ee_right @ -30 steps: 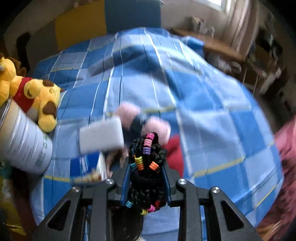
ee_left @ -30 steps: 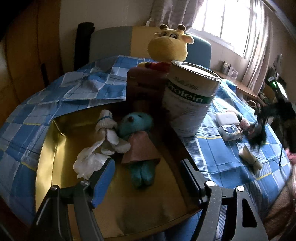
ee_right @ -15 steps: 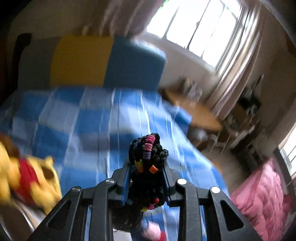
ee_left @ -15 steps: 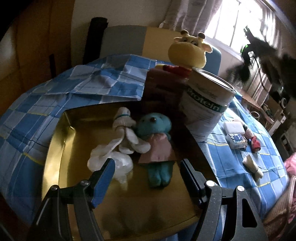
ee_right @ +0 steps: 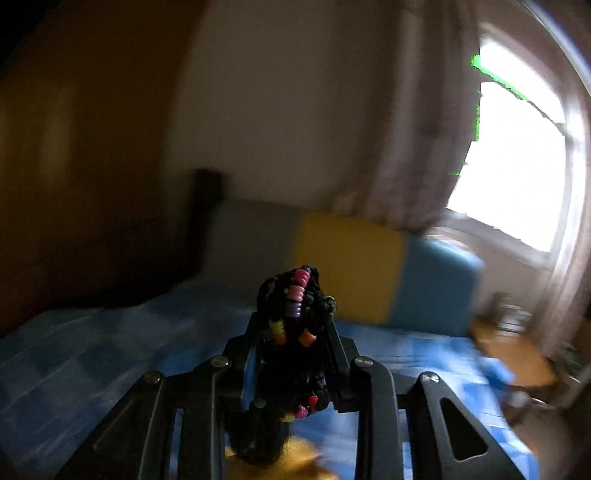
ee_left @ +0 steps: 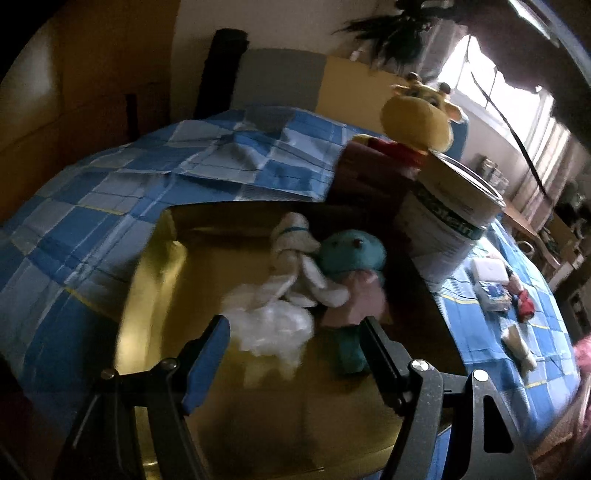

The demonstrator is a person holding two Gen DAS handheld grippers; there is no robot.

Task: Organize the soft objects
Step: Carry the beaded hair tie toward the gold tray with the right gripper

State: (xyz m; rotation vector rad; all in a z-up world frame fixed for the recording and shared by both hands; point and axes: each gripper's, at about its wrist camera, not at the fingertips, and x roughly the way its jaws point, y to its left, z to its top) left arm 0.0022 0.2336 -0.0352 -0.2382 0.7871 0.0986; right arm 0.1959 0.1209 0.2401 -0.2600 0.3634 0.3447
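My left gripper [ee_left: 295,328] is open and empty, low over a gold tray [ee_left: 159,288]. In the tray lie a teal plush bear in a pink dress [ee_left: 351,266], a white cloth doll [ee_left: 295,251] and a wad of white stuffing [ee_left: 273,325]. My right gripper [ee_right: 291,332] is shut on a black braided doll with coloured beads [ee_right: 295,310] and holds it high in the air; its dark hair shows at the top of the left wrist view [ee_left: 399,26]. A yellow giraffe plush [ee_left: 417,118] sits behind a tin.
A large protein tin [ee_left: 450,221] stands right of the tray on the blue checked cloth [ee_left: 92,221]. A white pad [ee_left: 487,269], a blue packet [ee_left: 493,293], a small red toy [ee_left: 524,302] and a cream roll [ee_left: 517,343] lie at the right.
My right gripper has lifted the black doll off the cloth and swung it up and leftward above the tin. My left gripper has moved in closer over the tray.
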